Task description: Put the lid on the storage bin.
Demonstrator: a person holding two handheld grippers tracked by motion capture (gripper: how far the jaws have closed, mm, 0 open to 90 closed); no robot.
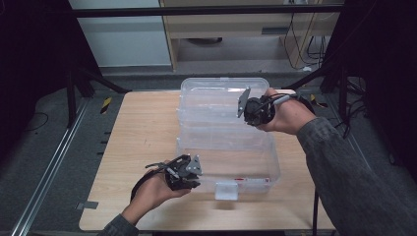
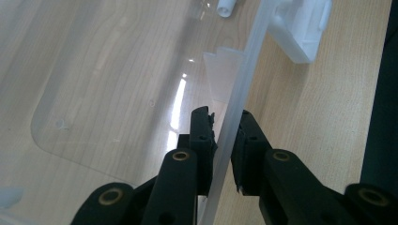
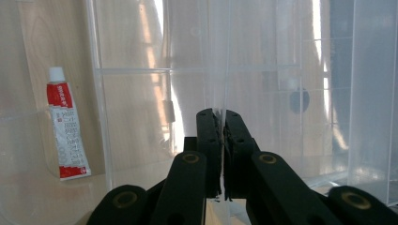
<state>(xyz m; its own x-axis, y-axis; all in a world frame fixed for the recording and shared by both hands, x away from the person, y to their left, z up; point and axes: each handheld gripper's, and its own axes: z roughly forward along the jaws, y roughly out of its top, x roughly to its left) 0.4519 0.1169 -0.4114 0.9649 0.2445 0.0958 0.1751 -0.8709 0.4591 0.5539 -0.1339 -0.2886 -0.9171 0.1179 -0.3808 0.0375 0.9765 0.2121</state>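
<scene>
Dim room, dark floor and black frame posts around a light wooden table [image 1: 142, 142]; pale cabinet and wall at the far end. On the table stands a clear plastic storage box [image 1: 255, 167], open, with its clear lid [image 1: 216, 105] raised at the far side. White latch [image 1: 226, 190] hangs on the box's near wall; in the left gripper view the same latch [image 2: 305, 28] sits farther along the rim. Left gripper [image 1: 189, 178] is at the box's near left corner, held in the person's left hand [image 1: 155, 191]. In the left gripper view the left gripper [image 2: 224, 129] has its jaws nearly together, one inside and one outside the box's rim [image 2: 239, 93], pinching that thin wall. Right gripper [image 1: 248, 110] is at the lid's right part, held in the right hand [image 1: 287, 118], grey sleeve behind. In the right gripper view the right gripper [image 3: 220, 122] has its jaws pressed together on a thin clear edge of the lid [image 3: 225, 56]. Through the plastic, a small red-and-white tube [image 3: 65, 131] with a white cap lies on the box floor, left of the jaws.
</scene>
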